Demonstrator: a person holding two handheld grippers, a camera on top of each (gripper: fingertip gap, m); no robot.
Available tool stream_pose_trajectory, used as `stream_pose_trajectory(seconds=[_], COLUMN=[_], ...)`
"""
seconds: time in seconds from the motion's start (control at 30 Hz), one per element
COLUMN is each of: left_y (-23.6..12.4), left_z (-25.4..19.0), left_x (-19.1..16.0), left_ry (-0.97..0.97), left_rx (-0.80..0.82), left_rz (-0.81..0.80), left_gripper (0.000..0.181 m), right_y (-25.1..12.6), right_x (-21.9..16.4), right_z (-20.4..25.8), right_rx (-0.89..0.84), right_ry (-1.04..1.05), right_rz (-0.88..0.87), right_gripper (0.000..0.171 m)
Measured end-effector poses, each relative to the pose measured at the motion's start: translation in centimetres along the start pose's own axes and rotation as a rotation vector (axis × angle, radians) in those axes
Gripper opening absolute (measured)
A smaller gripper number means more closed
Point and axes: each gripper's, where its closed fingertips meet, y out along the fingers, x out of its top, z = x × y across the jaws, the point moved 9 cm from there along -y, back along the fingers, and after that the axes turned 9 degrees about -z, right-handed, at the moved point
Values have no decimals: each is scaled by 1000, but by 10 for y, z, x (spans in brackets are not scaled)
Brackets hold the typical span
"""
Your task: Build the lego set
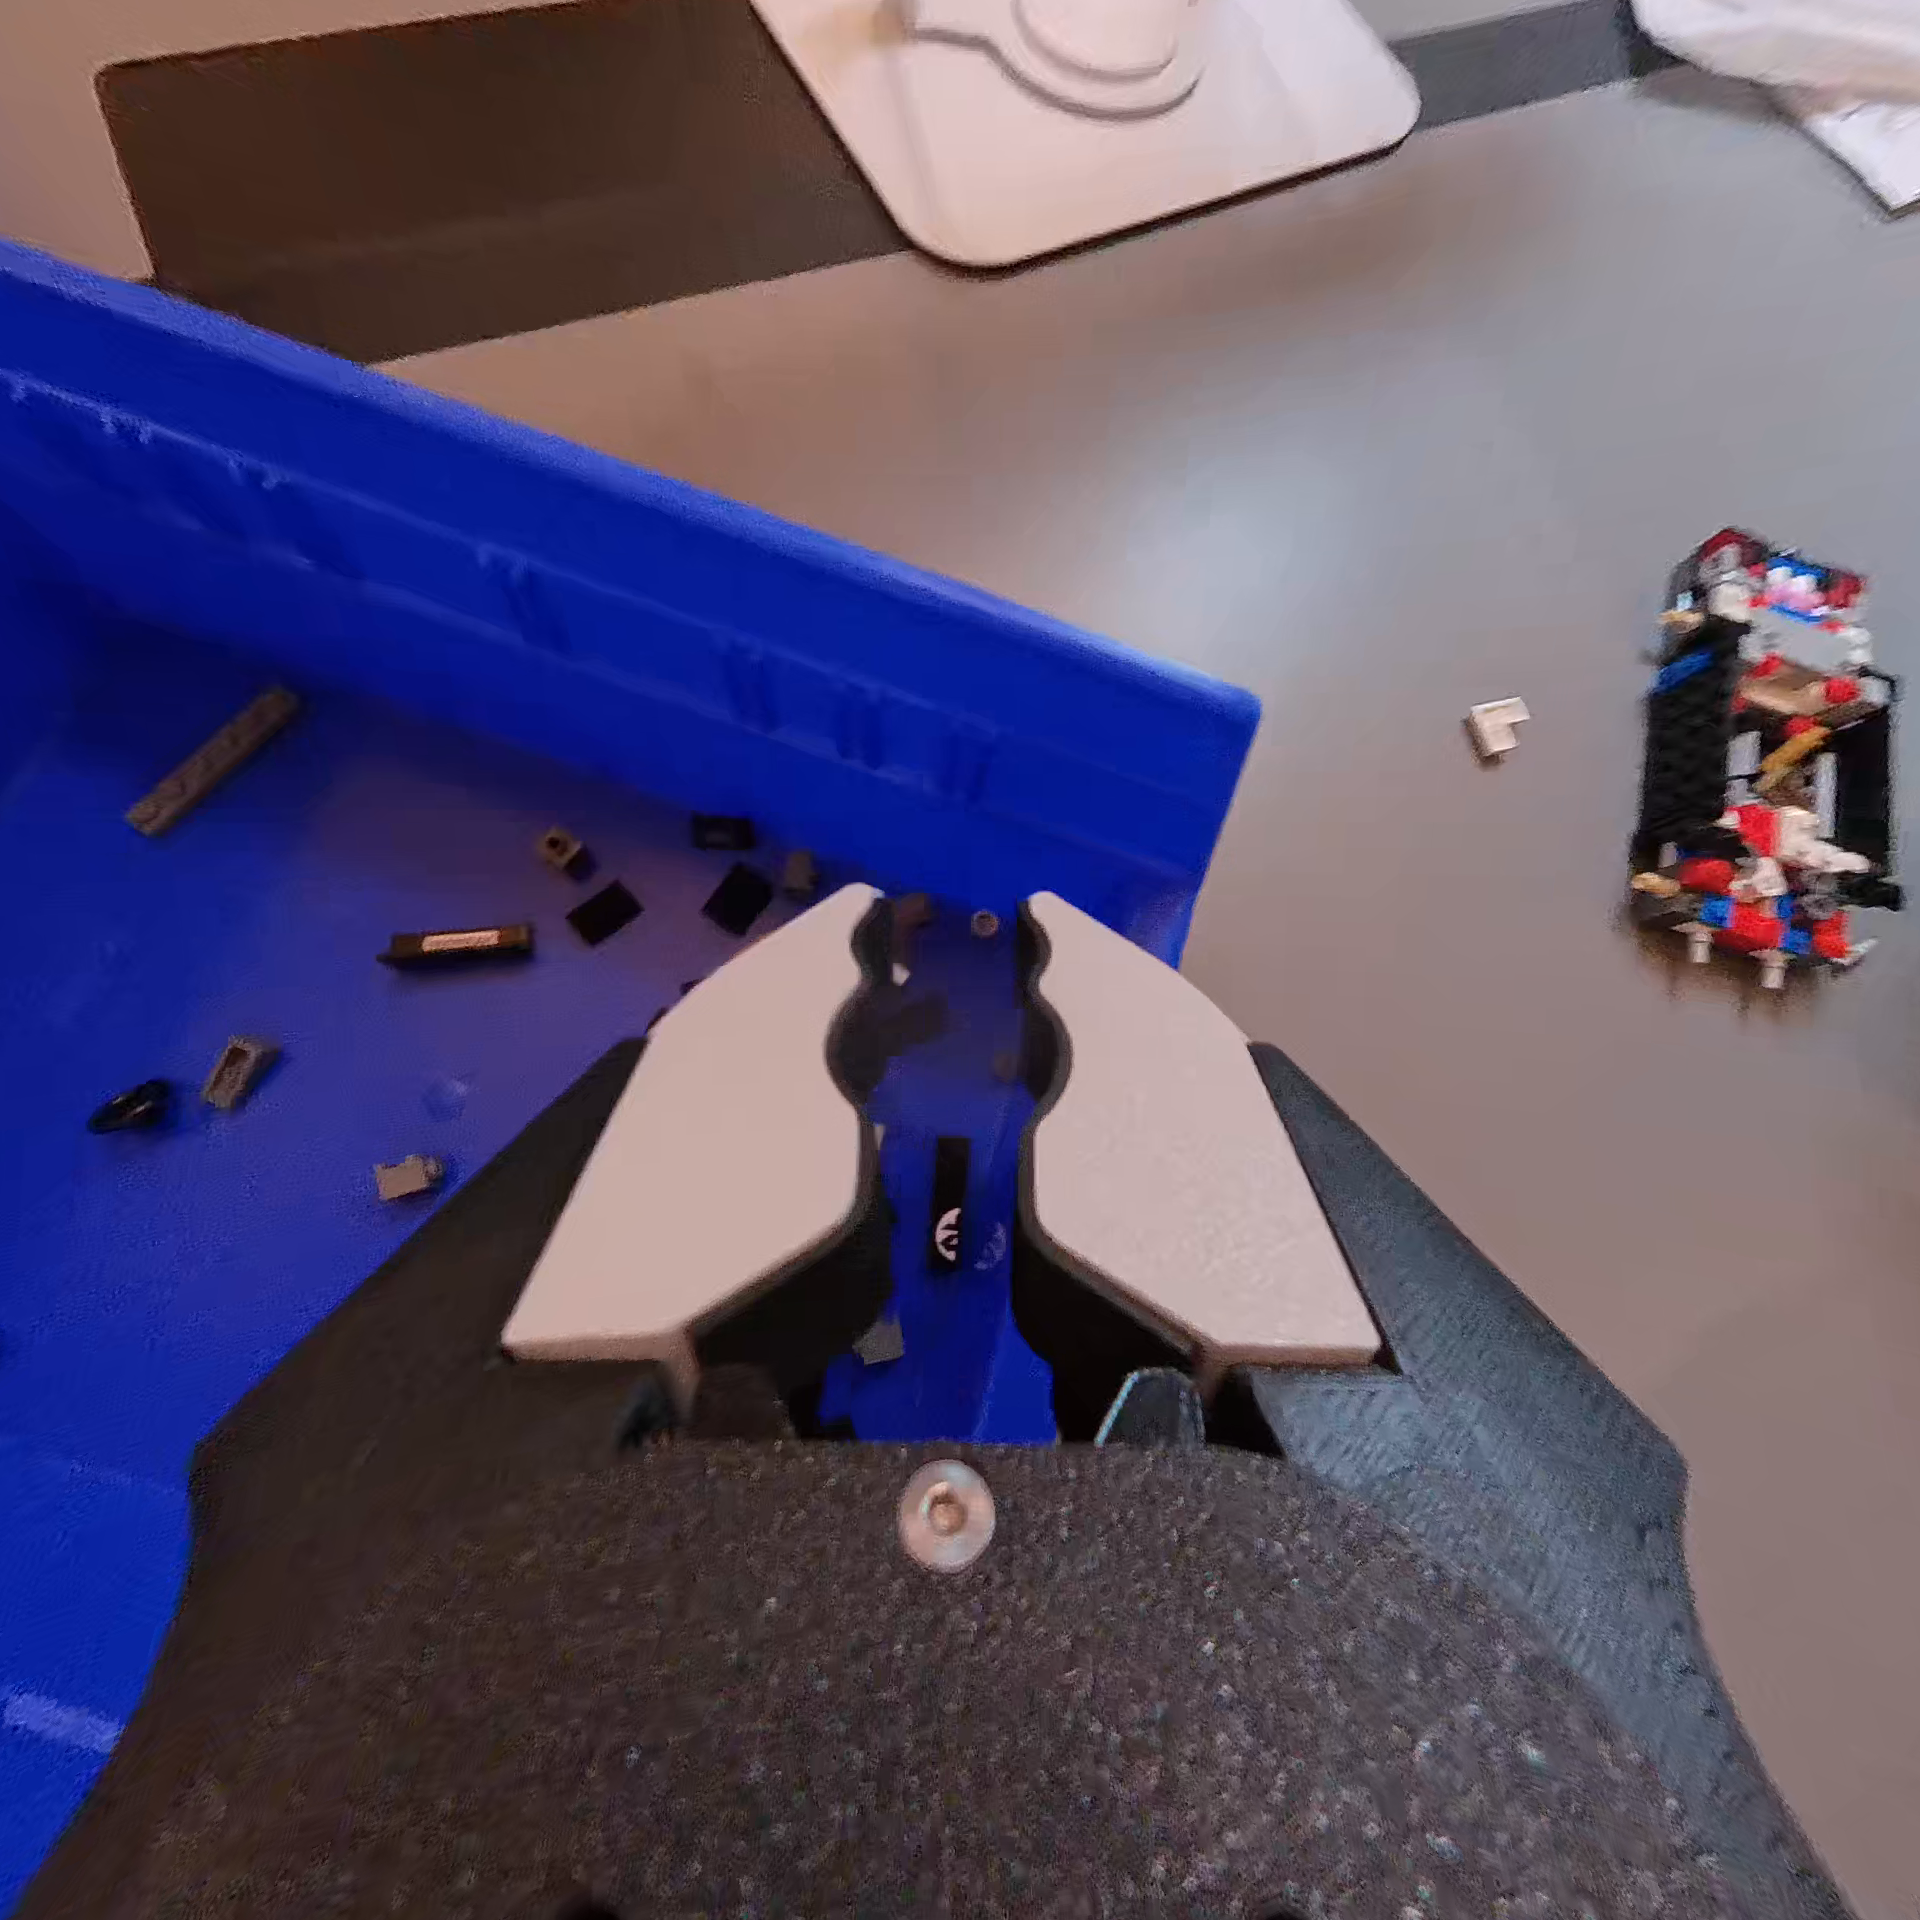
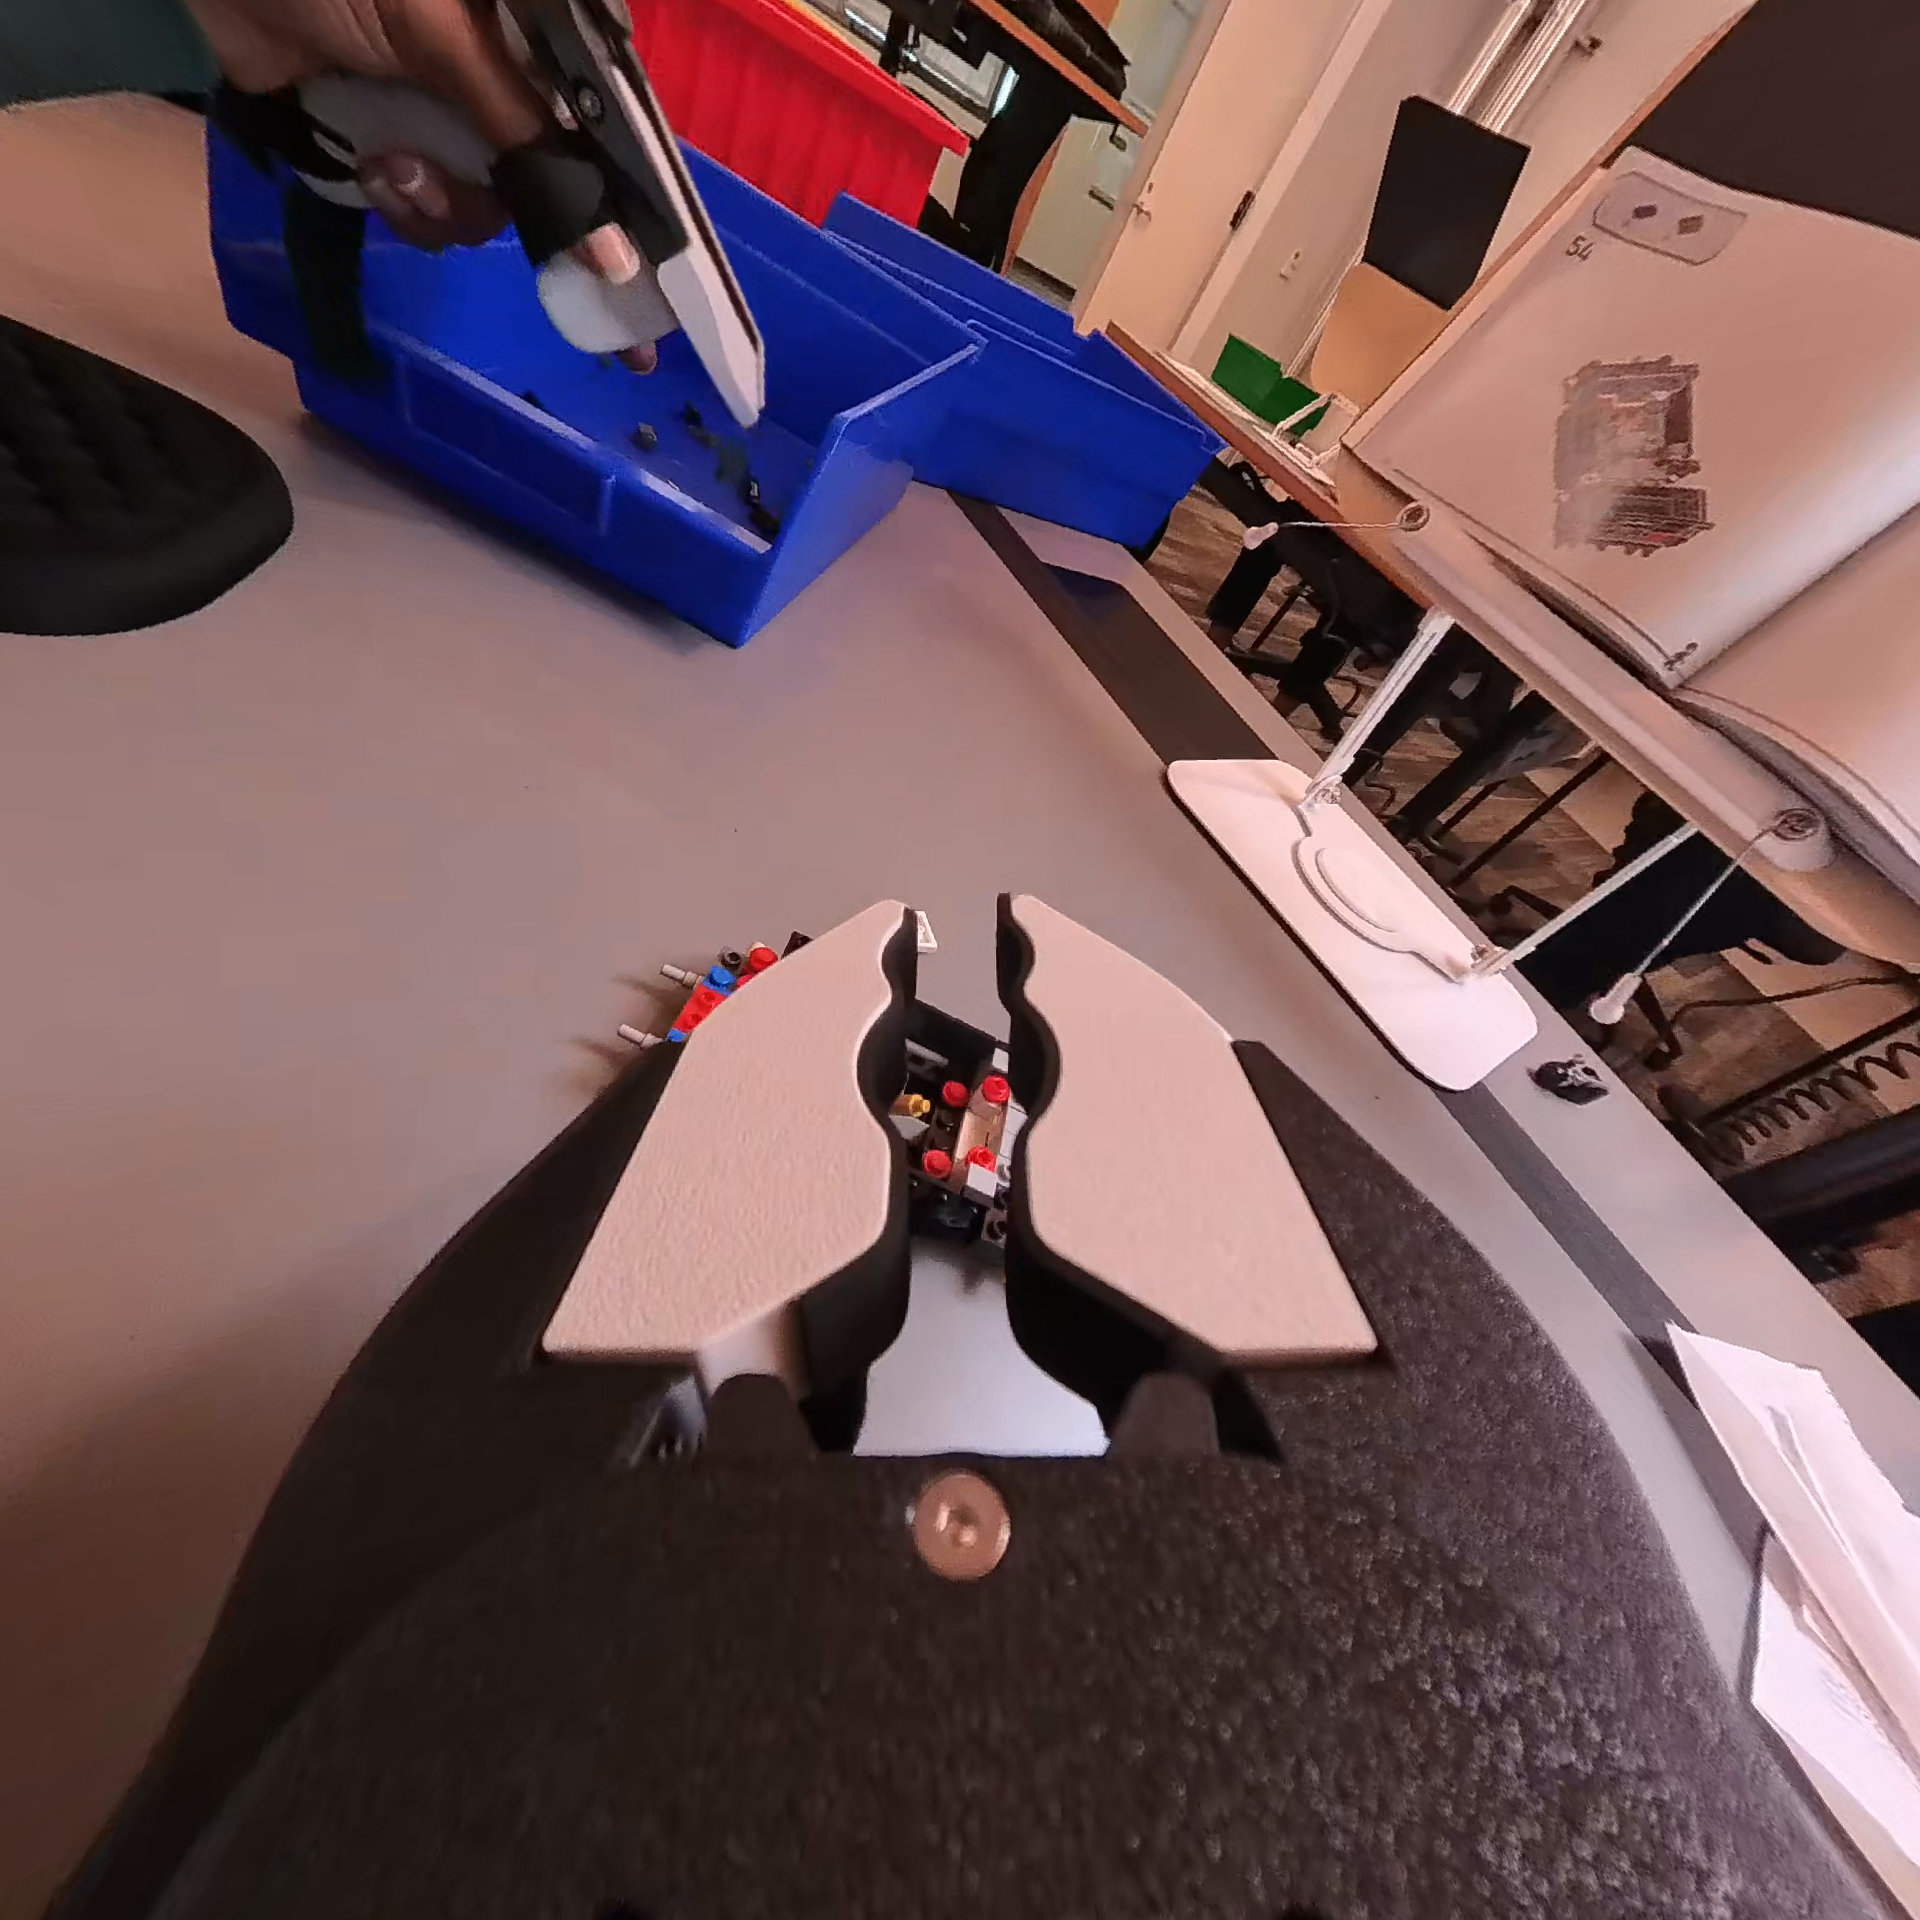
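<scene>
L gripper (image 1: 951,914) inside the blue plastic parts bin (image 1: 623,582), jaws part-open w/ a narrow gap, tips over small dark loose lego pieces (image 1: 603,914) on bin floor; nothing gripped, as far as blur allows. R gripper (image 2: 961,914) also part-open, empty, low over the multicolour part-built lego model (image 2: 961,1132), which sits on grey tabletop (image 2: 520,831) well apart from bin. Small pale L-shaped brick (image 1: 1498,727) lies between bin and model.

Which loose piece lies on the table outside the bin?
Start at the blue bin and look past its open end toward the part-built model. Between them, alone on the bare table, lies a small corner piece. It is pale and L-shaped; the bin's pieces are dark.
</scene>
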Motion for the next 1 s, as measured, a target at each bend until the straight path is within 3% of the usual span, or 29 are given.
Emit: stream_pose_trajectory(seconds=[0.17, 0.3, 0.4, 0.53, 0.73, 1.0], left_y=[2, -5, -10, 0, 39, 66], left_z=[4, -4, -30, -82, -133, -151], left_x=[-1, 8, 21, 24, -5, -29], left_ry=[45, 129, 217, 279, 402, 504], left_rx=[70, 88, -48, -374, -543, -534], left_rz=[11, -103, -268, -378, -203, -59], left_gripper=[45, 48, 37, 23, 24, 28], right_y=[-1, -1, -3, -3, -4, 11], right_x=[-1, -3, -6, -12, -31, -41], right_z=[-3, -6, -13, -13, 11, 25], right_rx=[-3, -25, -31, 86, 443, 504], right_ry=[25, 18, 43, 102, 190, 139], right_rz=[-4, 11, 32, 84, 298, 481], right_gripper=[14, 13, 13, 15, 15, 16])
